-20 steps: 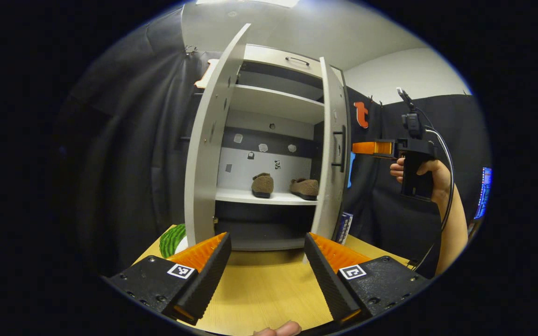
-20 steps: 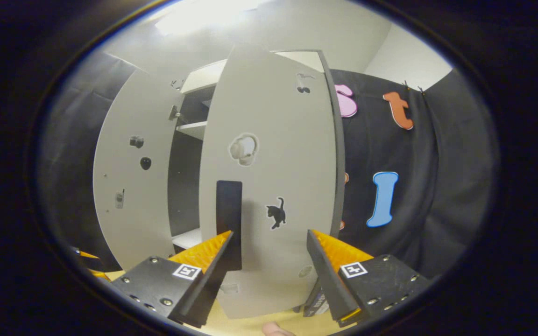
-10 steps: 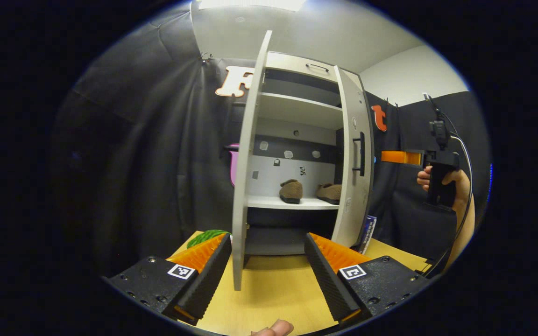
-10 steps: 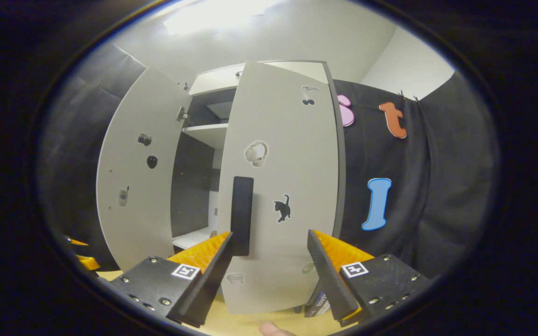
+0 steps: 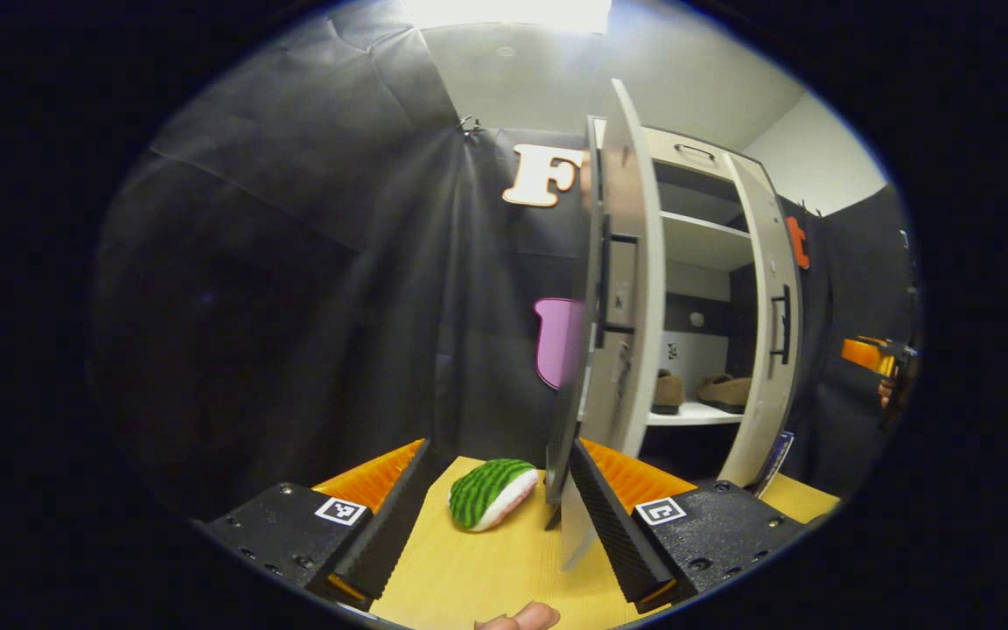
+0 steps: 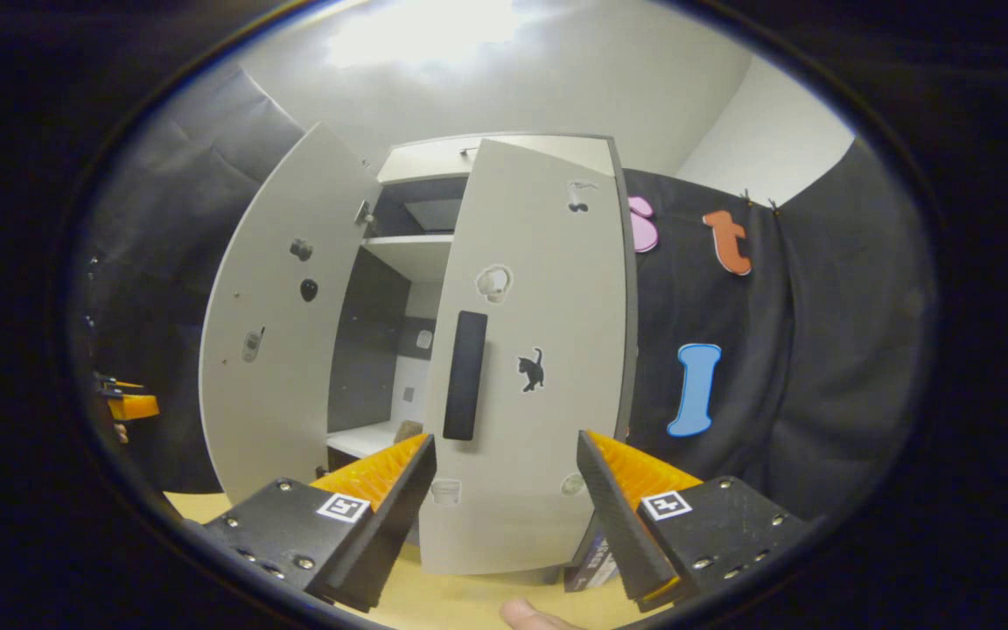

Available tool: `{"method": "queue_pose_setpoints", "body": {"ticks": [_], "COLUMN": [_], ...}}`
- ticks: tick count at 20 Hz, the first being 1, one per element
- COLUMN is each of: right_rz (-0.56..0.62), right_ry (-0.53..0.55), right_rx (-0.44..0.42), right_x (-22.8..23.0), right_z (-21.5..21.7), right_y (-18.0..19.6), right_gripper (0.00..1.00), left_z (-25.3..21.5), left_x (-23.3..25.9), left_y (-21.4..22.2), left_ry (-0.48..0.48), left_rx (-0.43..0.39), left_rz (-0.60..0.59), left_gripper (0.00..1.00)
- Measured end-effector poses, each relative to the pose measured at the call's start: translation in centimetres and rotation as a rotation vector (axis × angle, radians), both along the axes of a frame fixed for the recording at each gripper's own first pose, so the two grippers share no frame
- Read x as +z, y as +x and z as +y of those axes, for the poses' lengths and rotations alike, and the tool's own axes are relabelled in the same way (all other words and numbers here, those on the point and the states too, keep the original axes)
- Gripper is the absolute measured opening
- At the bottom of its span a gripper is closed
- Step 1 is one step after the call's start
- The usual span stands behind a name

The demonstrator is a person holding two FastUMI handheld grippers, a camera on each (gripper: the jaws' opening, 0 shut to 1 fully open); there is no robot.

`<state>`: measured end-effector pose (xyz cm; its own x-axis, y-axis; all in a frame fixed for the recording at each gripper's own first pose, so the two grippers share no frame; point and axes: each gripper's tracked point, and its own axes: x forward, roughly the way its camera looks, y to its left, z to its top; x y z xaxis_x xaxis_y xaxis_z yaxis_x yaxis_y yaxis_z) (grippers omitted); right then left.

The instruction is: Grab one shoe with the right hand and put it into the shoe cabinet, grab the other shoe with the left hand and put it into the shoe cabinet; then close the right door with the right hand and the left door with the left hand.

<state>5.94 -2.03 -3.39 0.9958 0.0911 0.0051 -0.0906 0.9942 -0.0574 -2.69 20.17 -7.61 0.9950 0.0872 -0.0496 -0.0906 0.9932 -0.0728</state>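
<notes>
The shoe cabinet [image 5: 688, 157] stands on the wooden table with both doors partly open. Two brown shoes [image 5: 667, 392] [image 5: 725, 390] rest side by side on its white shelf. In the left gripper view the left door [image 5: 622, 289] shows edge-on, its black handle [image 5: 605, 280] facing me. My left gripper [image 5: 495, 516] is open, low at the door's outer side, with its right finger close to the door's bottom edge. In the right gripper view the right door [image 6: 548, 350] and its black handle [image 6: 465, 376] face me. My right gripper [image 6: 504, 516] is open, a short way back from them.
A green striped plush [image 5: 486, 494] lies on the table [image 5: 469, 577] just ahead of my left gripper. A blue box [image 6: 596, 569] leans at the foot of the right door. Black cloth walls stand behind and beside the cabinet.
My left gripper has swung left, round to the outer side of the left door, bringing the plush into sight. My right gripper has drawn back from the right door.
</notes>
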Motion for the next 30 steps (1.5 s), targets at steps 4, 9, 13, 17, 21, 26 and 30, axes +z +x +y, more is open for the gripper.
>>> {"method": "queue_pose_setpoints", "body": {"ticks": [4,9,13,17,21,26,30], "right_rz": [0.025,0.012,-0.006,-0.014,0.006,0.032,0.041], "right_ry": [0.082,0.057,0.061,0.047,0.041,0.055,0.04], "right_rx": [-0.02,-0.042,-0.017,-0.008,0.001,0.024,0.049], "right_x": [-0.4,-0.3,0.3,0.6,-0.2,-0.9,-1.5], "right_z": [-0.2,-1.3,-0.9,-0.7,-0.2,1.2,2.7], "right_y": [-1.9,-3.3,-4.2,-4.9,-5.1,-5.5,-6.5], "right_gripper": [0.97,0.97,0.97,0.97,0.97,0.97,0.97], "left_z": [2.8,3.5,1.1,-1.4,-1.2,-2.4,-5.5], "left_x": [0.8,2.9,5.9,6.8,7.8,7.3,6.7], "left_y": [3.8,8.9,11.6,13.0,13.1,13.2,13.1], "left_ry": [-0.042,0.011,-0.034,0.034,0.061,-0.01,-0.048], "left_rx": [-0.005,-0.019,-0.069,-0.096,-0.051,-0.086,-0.149], "left_rz": [0.042,0.066,0.046,0.068,0.068,0.089,0.127], "left_gripper": [0.93,0.92,0.96,0.96,0.91,0.88,0.92]}}
